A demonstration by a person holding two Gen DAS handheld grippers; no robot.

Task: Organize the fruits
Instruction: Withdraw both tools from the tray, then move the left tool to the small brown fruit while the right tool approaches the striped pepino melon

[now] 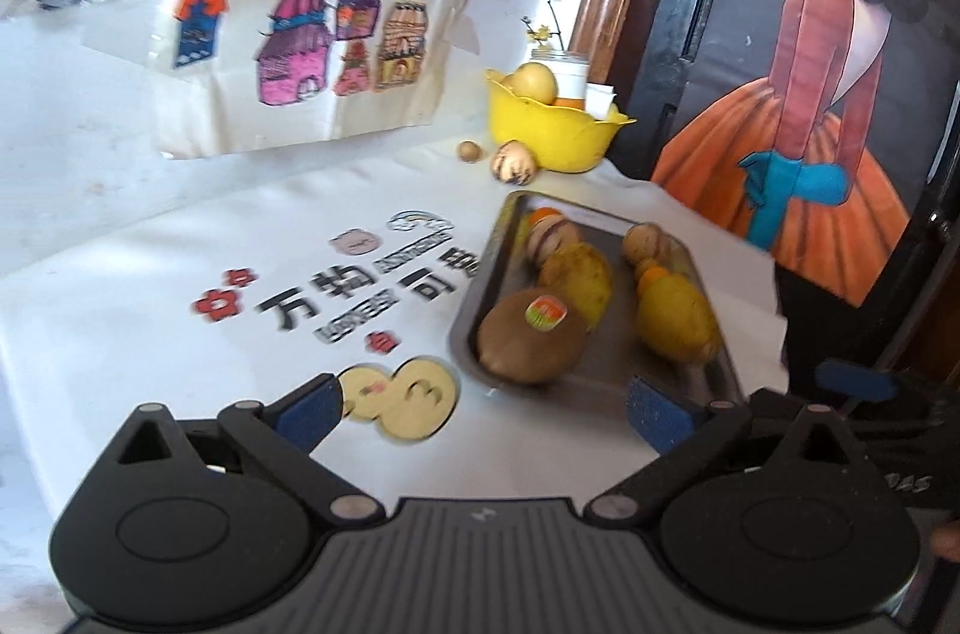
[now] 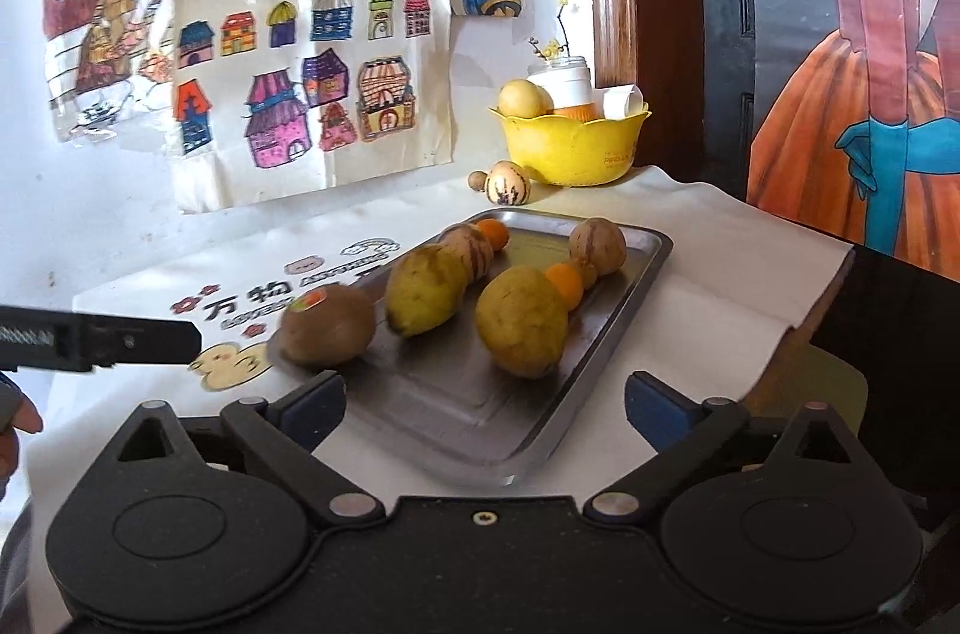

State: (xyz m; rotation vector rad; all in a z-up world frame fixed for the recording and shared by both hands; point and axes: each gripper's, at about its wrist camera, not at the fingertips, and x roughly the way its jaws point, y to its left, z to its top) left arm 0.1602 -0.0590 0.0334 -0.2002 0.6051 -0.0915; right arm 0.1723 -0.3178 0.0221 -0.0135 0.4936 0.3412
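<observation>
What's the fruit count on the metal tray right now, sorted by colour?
Brown fruit with sticker: 1
Large yellow fruit: 2
Pale striped fruit: 2
Small orange fruit: 2
Total on the tray: 7
A small tan piece beside one orange fruit is too unclear to count.

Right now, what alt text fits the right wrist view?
A metal tray on a white cloth holds two rows of fruit, a stickered brown fruit nearest. The right gripper is open and empty at the tray's near edge; a yellow bowl stands behind.
</observation>
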